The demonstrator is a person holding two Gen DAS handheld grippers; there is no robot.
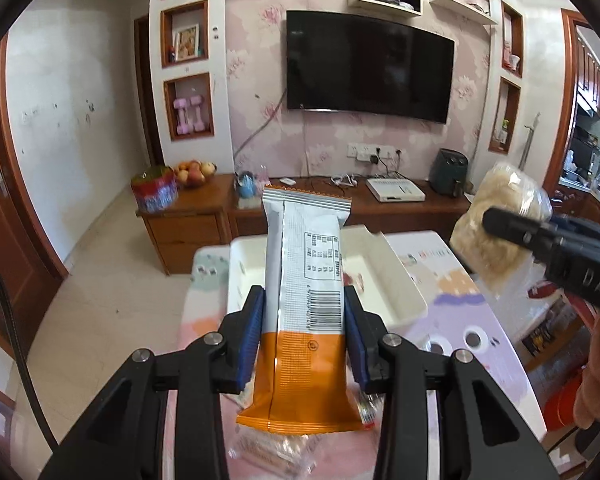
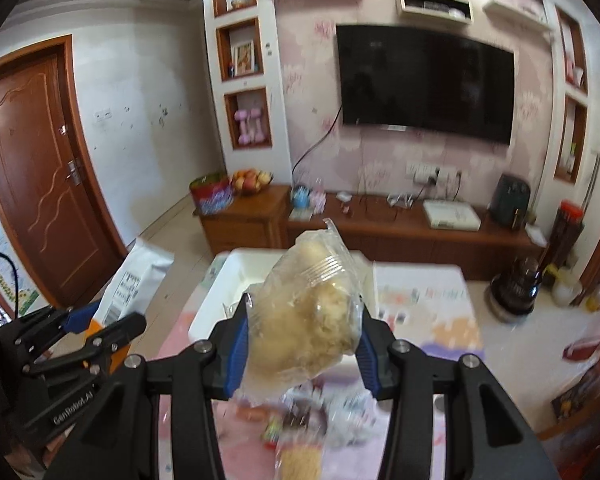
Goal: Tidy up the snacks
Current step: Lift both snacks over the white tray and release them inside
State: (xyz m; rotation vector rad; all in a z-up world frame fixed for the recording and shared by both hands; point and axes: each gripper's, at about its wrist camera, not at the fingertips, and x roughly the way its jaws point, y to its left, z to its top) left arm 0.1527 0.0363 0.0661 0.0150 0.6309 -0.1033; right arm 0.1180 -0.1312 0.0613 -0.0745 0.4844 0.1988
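My left gripper (image 1: 304,332) is shut on a long white-and-orange snack bar wrapper (image 1: 306,280), held up over the table with its back label toward the camera. My right gripper (image 2: 300,344) is shut on a clear bag of pale yellow crumbly snack (image 2: 312,320). That bag (image 1: 496,224) and the right gripper's black finger show at the right edge of the left wrist view. The left gripper (image 2: 100,328) with its wrapper (image 2: 134,280) shows at the left of the right wrist view. A white tray (image 1: 384,276) (image 2: 220,292) sits on the table beyond both. Loose snack packets (image 2: 300,424) lie blurred below.
The table wears a pink patterned cloth (image 1: 472,312). Behind it stands a wooden TV cabinet (image 1: 400,208) with a fruit bowl (image 1: 194,172), a white box and a dark appliance (image 1: 448,170). A TV (image 1: 368,68) hangs on the wall. A door (image 2: 40,184) is at left.
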